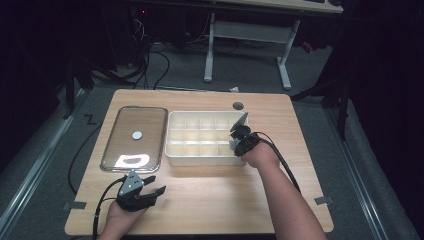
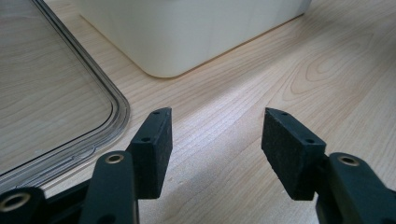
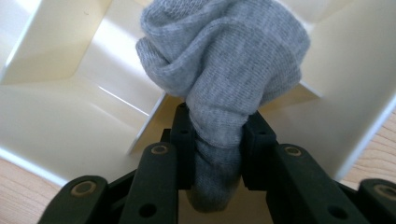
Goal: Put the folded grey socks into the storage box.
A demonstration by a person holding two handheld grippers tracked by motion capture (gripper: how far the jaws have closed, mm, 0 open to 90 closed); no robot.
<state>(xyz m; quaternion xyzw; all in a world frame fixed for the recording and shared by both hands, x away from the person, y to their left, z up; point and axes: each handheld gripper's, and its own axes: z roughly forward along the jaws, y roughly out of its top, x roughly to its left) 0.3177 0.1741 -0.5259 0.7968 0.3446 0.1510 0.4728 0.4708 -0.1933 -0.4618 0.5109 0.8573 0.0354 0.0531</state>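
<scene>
Right tongs point(image 1: 239, 134) sit mid-frame right in the high view, over the right end of the cream plastic divided box point(image 1: 172, 145); left tongs point(image 1: 152, 185) rest lower left on the wooden surface point(image 1: 210, 195), near the clear lid point(image 1: 134, 137).

Left gripper view: its pads point(image 2: 152, 149) stand apart, gripping nothing.

Right gripper view: my tongs point(image 3: 217, 154) are clamped on a bunched grey knit sock point(image 3: 224, 70) above a compartment at frame centre. I judge it best to lower straight between the dividers before releasing.

A white desk frame point(image 1: 247, 42) and cables point(image 1: 150, 60) stand behind the table.
</scene>
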